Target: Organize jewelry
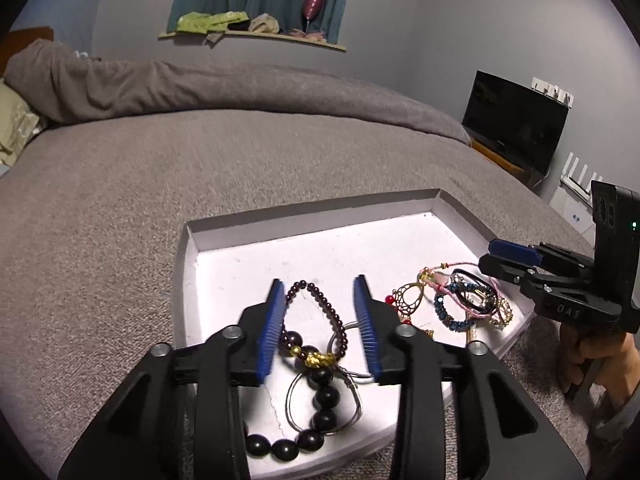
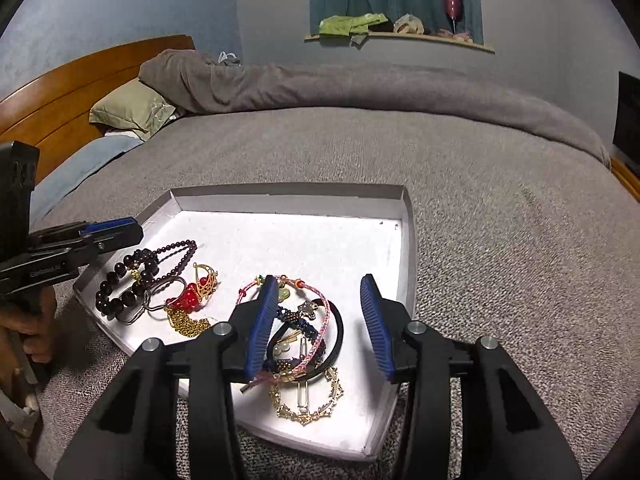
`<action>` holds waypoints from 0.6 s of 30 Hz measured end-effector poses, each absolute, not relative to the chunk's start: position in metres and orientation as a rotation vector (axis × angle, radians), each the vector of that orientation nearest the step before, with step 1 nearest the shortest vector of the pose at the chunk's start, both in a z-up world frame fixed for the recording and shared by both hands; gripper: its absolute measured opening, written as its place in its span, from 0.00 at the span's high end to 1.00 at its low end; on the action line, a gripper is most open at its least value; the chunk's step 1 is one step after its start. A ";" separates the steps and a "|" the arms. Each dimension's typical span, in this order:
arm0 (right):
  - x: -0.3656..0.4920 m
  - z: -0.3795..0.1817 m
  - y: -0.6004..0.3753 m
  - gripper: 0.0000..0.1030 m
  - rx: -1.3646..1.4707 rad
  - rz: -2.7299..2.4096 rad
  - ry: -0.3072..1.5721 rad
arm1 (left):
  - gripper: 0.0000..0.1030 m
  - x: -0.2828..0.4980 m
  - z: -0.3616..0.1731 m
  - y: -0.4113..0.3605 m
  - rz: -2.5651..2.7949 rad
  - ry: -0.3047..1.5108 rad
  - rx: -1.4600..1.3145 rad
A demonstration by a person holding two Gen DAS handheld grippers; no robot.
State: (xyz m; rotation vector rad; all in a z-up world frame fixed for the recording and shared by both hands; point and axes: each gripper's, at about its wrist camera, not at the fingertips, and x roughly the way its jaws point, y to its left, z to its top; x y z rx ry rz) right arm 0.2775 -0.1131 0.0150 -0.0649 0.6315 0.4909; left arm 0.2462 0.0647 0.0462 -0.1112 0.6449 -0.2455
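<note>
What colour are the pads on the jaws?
Blue, ribbed, on black bodies. Clearest in the right wrist view, on the right gripper pads.

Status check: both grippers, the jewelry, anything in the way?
Left gripper open over the bead bracelets. Right gripper open over the tangled bracelet pile. All jewelry sits in the white tray. Pieces overlap; nothing else blocking.

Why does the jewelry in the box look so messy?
It lies in two tangled heaps in the white tray. The dark bead bracelets loop through a metal ring; the pink cord, black band and gold chain overlap. Nothing looks broken.
</note>
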 end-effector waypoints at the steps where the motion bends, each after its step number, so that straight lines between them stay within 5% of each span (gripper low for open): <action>1: 0.275 0.016 -0.114 0.58 -0.070 0.493 0.625 | 0.51 0.243 0.048 0.065 -0.243 0.634 -0.113; 5: 0.265 0.019 -0.119 0.51 -0.069 0.499 0.589 | 0.26 0.230 0.055 0.069 -0.228 0.591 -0.126; 10: 0.252 0.024 -0.123 0.41 -0.042 0.512 0.547 | 0.11 0.206 0.063 0.072 -0.197 0.535 -0.130; 18: 0.224 0.029 -0.119 0.27 -0.044 0.520 0.491 | 0.06 0.169 0.064 0.077 -0.137 0.472 -0.156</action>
